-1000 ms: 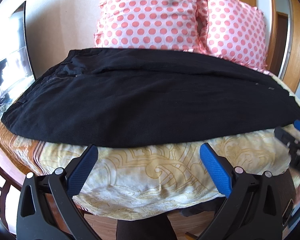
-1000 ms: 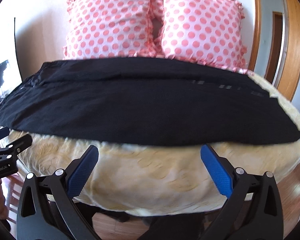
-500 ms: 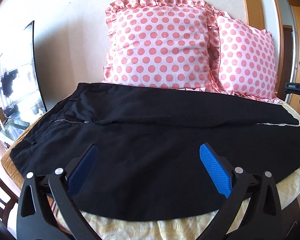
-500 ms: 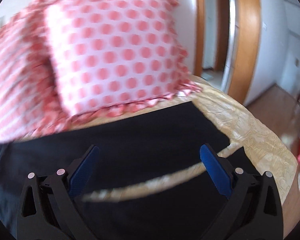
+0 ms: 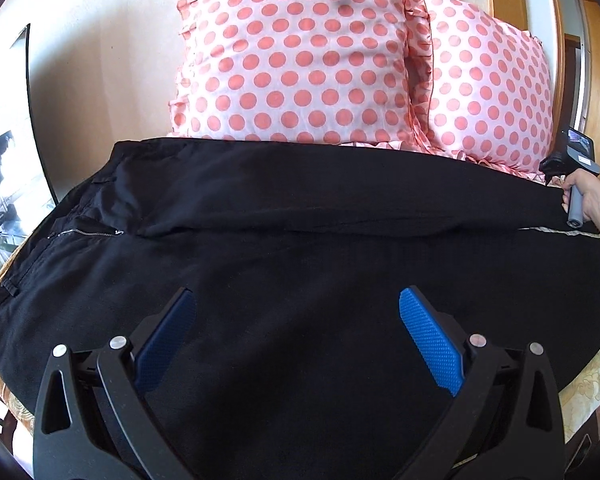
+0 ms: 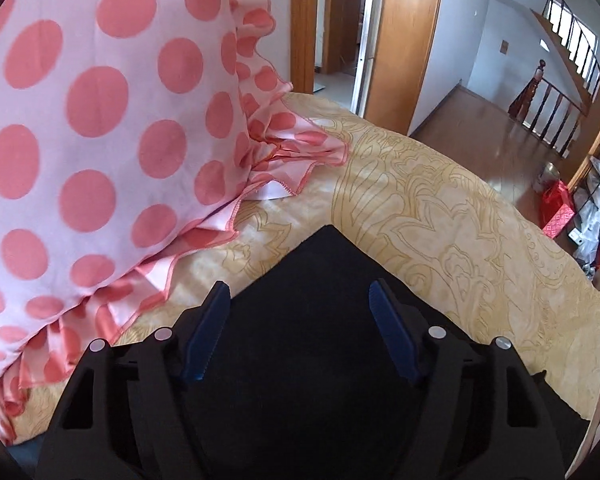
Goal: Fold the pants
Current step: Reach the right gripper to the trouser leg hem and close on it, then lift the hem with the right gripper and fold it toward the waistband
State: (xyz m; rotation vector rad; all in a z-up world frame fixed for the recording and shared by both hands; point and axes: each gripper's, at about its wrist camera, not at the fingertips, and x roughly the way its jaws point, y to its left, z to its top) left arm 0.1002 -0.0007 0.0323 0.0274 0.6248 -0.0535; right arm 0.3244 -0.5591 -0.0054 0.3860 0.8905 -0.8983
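Black pants [image 5: 300,240] lie flat across the bed, waistband and zipper [image 5: 86,233] at the left, legs running right. My left gripper [image 5: 296,304] is open, hovering over the near leg. My right gripper [image 6: 298,292] is open over the hem corner of the far leg [image 6: 324,256], jaws either side of the cloth, not closed on it. In the left wrist view the right gripper's handle and the hand [image 5: 580,196] show at the far right end of the far leg.
Two pink polka-dot pillows [image 5: 300,60] [image 6: 100,120] stand against the wall behind the pants. A yellow patterned bedspread [image 6: 440,208] covers the bed. A doorway and wooden floor [image 6: 480,120] lie beyond the bed's right end. A glass stand [image 5: 4,200] sits at left.
Both grippers moved forward over the bed. The right gripper swung right to the far leg's hem corner. The left gripper moved in over the near leg.
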